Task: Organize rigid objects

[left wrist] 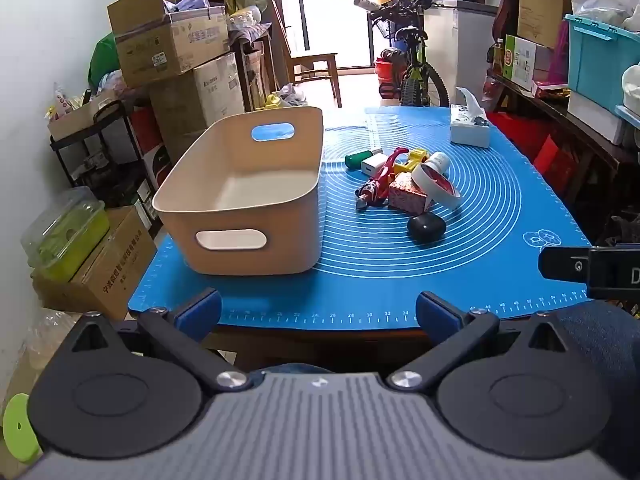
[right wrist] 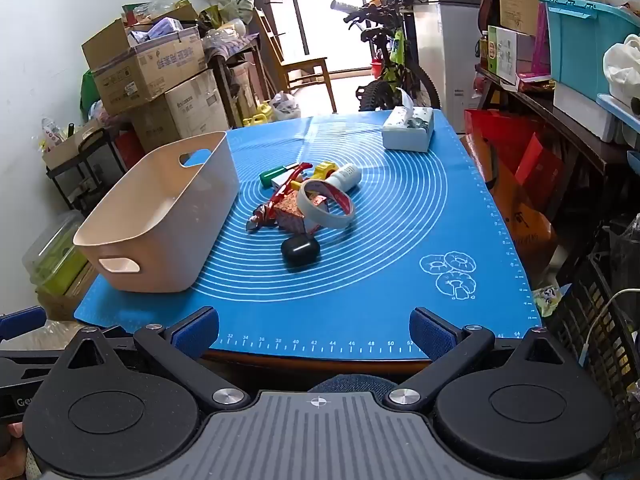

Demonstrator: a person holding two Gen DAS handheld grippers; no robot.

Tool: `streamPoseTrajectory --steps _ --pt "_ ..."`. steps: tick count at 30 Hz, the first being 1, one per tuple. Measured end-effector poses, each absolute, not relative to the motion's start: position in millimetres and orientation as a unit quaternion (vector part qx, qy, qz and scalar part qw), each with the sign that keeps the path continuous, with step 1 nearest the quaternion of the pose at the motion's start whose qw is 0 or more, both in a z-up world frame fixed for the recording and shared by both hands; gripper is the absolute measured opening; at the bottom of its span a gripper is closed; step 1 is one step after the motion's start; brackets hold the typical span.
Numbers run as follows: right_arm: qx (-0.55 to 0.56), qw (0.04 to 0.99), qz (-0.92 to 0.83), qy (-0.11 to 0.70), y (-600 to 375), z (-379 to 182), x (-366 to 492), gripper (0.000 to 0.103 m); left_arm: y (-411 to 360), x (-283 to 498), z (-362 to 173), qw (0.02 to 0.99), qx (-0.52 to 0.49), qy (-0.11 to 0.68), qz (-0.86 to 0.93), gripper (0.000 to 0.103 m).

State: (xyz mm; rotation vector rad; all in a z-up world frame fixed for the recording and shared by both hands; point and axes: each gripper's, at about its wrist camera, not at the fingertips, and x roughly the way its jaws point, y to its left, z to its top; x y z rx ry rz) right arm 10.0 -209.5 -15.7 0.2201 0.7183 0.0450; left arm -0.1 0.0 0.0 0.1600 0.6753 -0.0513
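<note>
A beige plastic bin (left wrist: 224, 216) (right wrist: 132, 240) stands empty on the left of the blue mat (left wrist: 500, 240) (right wrist: 400, 240). To its right lies a heap of small objects: a black oval case (left wrist: 426, 229) (right wrist: 300, 252), a tape roll (left wrist: 434, 182) (right wrist: 326, 204), a red patterned box (left wrist: 408, 198) (right wrist: 290, 216), a red toy figure (left wrist: 378, 184) (right wrist: 276, 204), a yellow toy (left wrist: 412, 160) (right wrist: 326, 169), a white bottle (right wrist: 346, 176), a white charger (left wrist: 372, 165) and a green-handled tool (left wrist: 358, 159) (right wrist: 272, 176). My left gripper (left wrist: 318, 314) and right gripper (right wrist: 314, 330) hang open at the mat's near edge, holding nothing.
A tissue box (left wrist: 470, 126) (right wrist: 408, 128) sits at the mat's far right. Stacked cardboard boxes (left wrist: 176, 44) and a black cart (left wrist: 100, 148) crowd the left side. A bicycle (left wrist: 416, 68) stands beyond the table. Shelves with a teal crate (right wrist: 584, 36) line the right.
</note>
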Motion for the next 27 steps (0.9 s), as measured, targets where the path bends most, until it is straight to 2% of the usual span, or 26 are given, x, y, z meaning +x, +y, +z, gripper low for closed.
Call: streamPoseTrajectory --steps 27 --pt "0.112 0.927 0.023 0.358 -210.0 -16.5 11.3 0.101 0.3 -0.8 0.6 0.937 0.078 0.339 -0.028 0.102"
